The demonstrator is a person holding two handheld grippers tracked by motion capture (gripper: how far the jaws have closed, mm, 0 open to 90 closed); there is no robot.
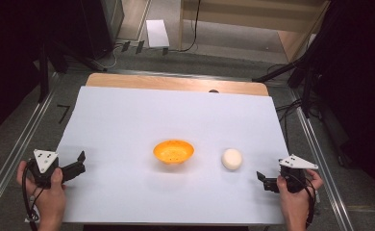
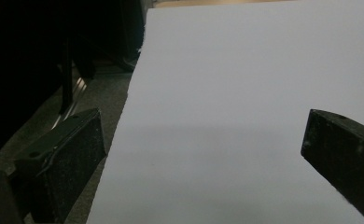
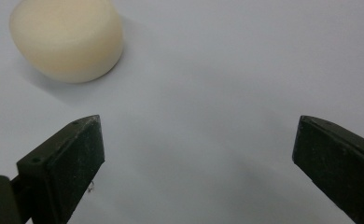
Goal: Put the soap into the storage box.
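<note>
Hands at the near table edge each hold a gripper: the left gripper [image 1: 78, 162] rests at the left border of the white sheet [image 1: 176, 115], jaws apart and empty; the right gripper [image 1: 264, 182] lies at the near right, jaws likewise apart and empty, pointing toward the cream ball [image 1: 232, 159]. In the right gripper view the ball [image 3: 68, 39] sits ahead and left of the jaw line, near but not between the jaws. An orange bowl [image 1: 173, 151] stands mid-sheet, just left of the ball and apart from it. Judged risk: a rounded, probably soft piece may roll off if one jaw strikes it first, since the approach is off-centre; a hard squeeze could dent it; a low carry could clip the bowl rim and shift the bowl. Nothing stands between gripper and ball. Beyond the sheet, the wooden tabletop [image 1: 176, 83], floor cables [image 1: 195, 29] and dark stands [image 1: 310, 72] lie well clear.
</note>
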